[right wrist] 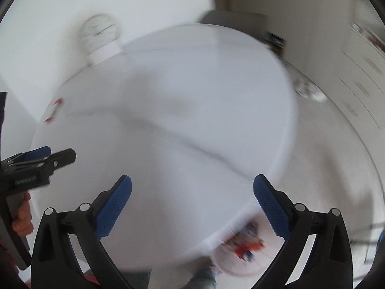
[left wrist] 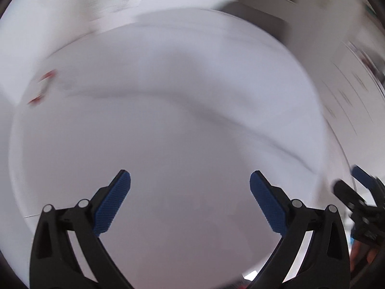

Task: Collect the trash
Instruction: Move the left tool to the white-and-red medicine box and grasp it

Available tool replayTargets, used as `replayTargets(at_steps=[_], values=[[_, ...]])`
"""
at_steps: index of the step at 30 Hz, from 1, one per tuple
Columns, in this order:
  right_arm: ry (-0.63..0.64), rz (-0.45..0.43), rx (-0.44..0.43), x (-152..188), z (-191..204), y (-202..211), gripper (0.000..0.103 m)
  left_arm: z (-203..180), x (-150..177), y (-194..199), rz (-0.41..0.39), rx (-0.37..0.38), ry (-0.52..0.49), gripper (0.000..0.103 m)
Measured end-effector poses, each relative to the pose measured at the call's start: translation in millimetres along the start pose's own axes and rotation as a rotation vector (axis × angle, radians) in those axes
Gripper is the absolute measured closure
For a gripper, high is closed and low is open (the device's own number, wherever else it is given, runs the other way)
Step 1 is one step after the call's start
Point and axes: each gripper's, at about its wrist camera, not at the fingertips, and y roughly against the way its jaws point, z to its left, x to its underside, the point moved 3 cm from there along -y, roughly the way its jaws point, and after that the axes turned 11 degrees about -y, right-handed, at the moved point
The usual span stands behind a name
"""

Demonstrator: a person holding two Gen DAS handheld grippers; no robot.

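Trash, a blurred heap of red and blue scraps (right wrist: pixel 247 243), lies in a white round bin (right wrist: pixel 237 268) on the floor beside the large round white table (right wrist: pixel 180 96). Over the tabletop, left gripper (left wrist: pixel 190 180) and right gripper (right wrist: pixel 192 183) both stand spread wide, nothing between their blue pads. A small red-and-white item (right wrist: pixel 54 110) rests near the table's far-left edge.

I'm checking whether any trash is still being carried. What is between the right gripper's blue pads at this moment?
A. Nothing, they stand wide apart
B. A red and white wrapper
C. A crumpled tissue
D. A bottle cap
A: in the right wrist view the right gripper has its blue pads wide apart, with only the white round table showing between them.
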Motion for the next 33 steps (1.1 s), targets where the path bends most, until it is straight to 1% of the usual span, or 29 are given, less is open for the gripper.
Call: replayTargets(at_steps=[1, 3, 4, 5, 6, 7, 8, 9, 10, 12, 14, 16, 19, 23, 26, 33], values=[[0.021, 0.010, -0.009, -7, 24, -10, 0.003, 44, -4, -6, 0.004, -0.031, 0.043, 0.008], [0.053, 0.033, -0.046, -20, 80, -32, 0.003, 99, -9, -15, 0.009, -0.063, 0.080, 0.008], [0.061, 0.042, -0.065, -27, 104, -44, 0.003, 142, -14, -22, 0.008, -0.084, 0.098, 0.008], [0.064, 0.055, -0.079, -35, 140, -61, 0.003, 174, -19, -28, 0.012, -0.105, 0.106, 0.008], [0.062, 0.063, -0.086, -40, 163, -72, 0.003, 195, -20, -34, 0.015, -0.117, 0.107, 0.008], [0.057, 0.072, -0.108, -46, 192, -86, 0.003, 231, -27, -43, 0.022, -0.137, 0.106, 0.008], [0.058, 0.088, -0.136, -52, 223, -101, 0.003, 252, -32, -48, 0.030, -0.150, 0.105, 0.008], [0.062, 0.102, -0.148, -56, 245, -113, 0.003, 279, -38, -56, 0.043, -0.160, 0.104, 0.008], [0.071, 0.117, -0.155, -60, 271, -125, 0.003, 297, -43, -61, 0.051, -0.164, 0.105, 0.008], [0.096, 0.130, -0.174, -70, 318, -149, 0.003, 348, -55, -79, 0.069, -0.178, 0.110, 0.008], [0.124, 0.151, -0.188, -77, 370, -175, 0.003, 387, -68, -98, 0.084, -0.182, 0.121, 0.008], [0.148, 0.174, -0.198, -81, 404, -196, 0.003, 431, -79, -118, 0.091, -0.182, 0.146, 0.008], [0.193, 0.198, -0.190, -86, 447, -223, 0.003, 476, -91, -149, 0.112, -0.192, 0.173, 0.008], [0.223, 0.235, -0.181, -86, 485, -252, 0.003, 507, -101, -182, 0.132, -0.191, 0.187, 0.008], [0.227, 0.257, -0.175, -86, 498, -268, 0.003, 528, -112, -204, 0.143, -0.189, 0.199, 0.008], [0.236, 0.305, -0.161, -83, 515, -294, 0.003, 548, -123, -233, 0.171, -0.164, 0.207, 0.008]])
